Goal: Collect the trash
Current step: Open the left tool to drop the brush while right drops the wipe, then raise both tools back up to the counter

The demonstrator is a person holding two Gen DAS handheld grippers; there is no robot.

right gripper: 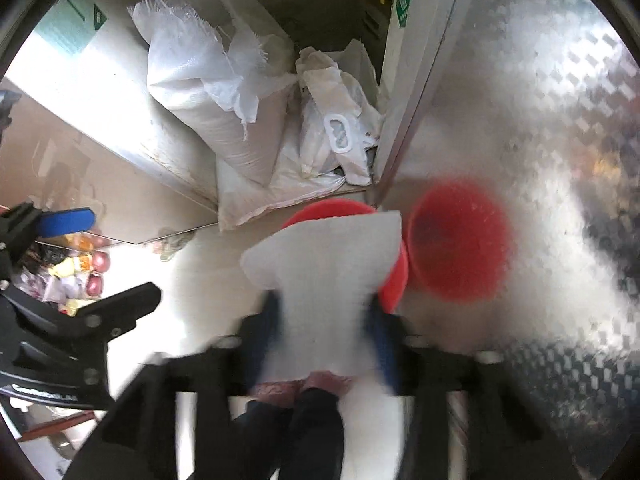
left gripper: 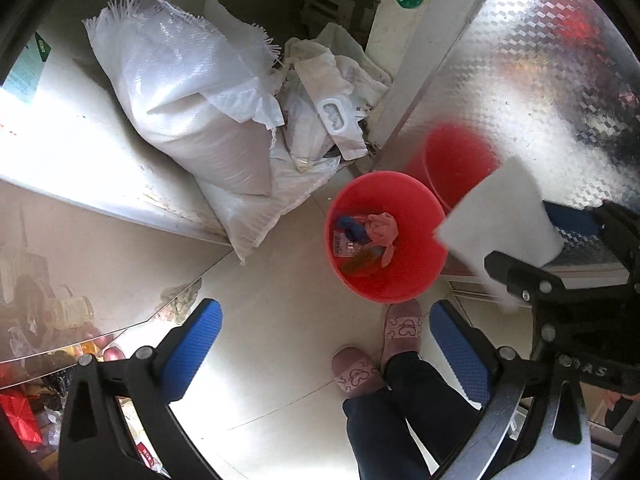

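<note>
White foam sheet (right gripper: 324,276) sits between the right gripper's (right gripper: 324,320) jaws, which are apart, no firm clamp evident; it hangs over the red bin (left gripper: 386,236). Left gripper (left gripper: 326,344): jaws wide apart, empty. Bin already holds wrappers (left gripper: 362,236). Judged: drop in progress. Sheet flat, thin, unsoiled.
</note>
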